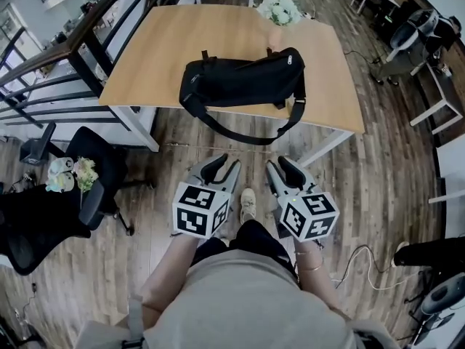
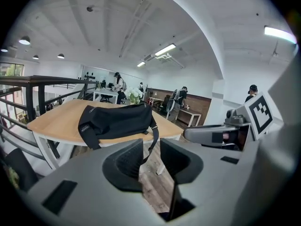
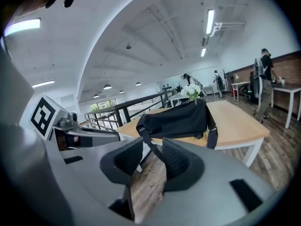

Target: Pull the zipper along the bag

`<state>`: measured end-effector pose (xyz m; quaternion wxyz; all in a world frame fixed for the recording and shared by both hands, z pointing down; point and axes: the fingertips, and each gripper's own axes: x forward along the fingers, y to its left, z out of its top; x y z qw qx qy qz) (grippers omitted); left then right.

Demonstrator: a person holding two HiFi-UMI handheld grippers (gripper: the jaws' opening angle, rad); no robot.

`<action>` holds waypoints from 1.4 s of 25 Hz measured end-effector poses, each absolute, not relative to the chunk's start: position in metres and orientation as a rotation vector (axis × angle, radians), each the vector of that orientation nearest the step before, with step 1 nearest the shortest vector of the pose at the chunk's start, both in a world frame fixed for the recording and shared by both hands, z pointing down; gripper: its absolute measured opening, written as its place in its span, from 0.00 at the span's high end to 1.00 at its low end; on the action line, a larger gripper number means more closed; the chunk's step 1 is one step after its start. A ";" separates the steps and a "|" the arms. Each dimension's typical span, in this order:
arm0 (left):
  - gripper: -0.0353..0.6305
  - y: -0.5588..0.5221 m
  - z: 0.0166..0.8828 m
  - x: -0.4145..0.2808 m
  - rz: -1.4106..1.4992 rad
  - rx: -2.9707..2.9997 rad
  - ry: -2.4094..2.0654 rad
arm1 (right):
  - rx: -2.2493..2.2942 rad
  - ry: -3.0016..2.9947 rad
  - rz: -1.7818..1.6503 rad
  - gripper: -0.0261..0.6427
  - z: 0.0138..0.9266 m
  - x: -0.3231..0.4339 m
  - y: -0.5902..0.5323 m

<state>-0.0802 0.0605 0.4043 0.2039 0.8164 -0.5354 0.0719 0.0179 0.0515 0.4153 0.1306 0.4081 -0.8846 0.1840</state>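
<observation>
A wooden floor (image 1: 182, 140) fills most of the head view, and on it, at the far side, stands a pale wooden counter (image 1: 145, 57). A black office chair (image 1: 98, 184) sits off to the left, and a bunch of white flowers (image 1: 280, 9) stands at the counter's far edge.

The bag (image 1: 243, 82), black and soft, lies lengthwise across the near half of the counter. Its strap (image 1: 240, 133) loops down over the near edge and hangs above the floor.

The left claw (image 1: 223, 166) and the right claw (image 1: 281, 167) are side by side near the person, well short of the counter. Both are released, with jaws apart and only floor showing between them.

The zipper pull is too small to tell from here, so the task looks not yet begun. The step in hand is the approach. It would go best if one claw pinned the bag's fabric at one end while the other closed squarely on the pull tab. The drag should then run straight along the zipper line, since the limp bag may bunch or slide. Stay clear of the hanging strap.
</observation>
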 end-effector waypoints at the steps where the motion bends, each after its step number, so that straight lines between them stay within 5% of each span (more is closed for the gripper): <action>1: 0.77 0.048 0.401 -0.079 0.200 2.279 -1.502 | 1.189 -2.577 0.538 0.78 0.413 0.020 0.037; 19: 0.77 -0.137 0.388 -0.034 0.203 2.269 -1.553 | 1.126 -2.632 0.545 0.78 0.402 0.056 -0.156; 35: 0.77 -0.191 0.398 -0.004 0.238 2.255 -1.504 | 1.115 -2.611 0.629 0.78 0.416 0.080 -0.207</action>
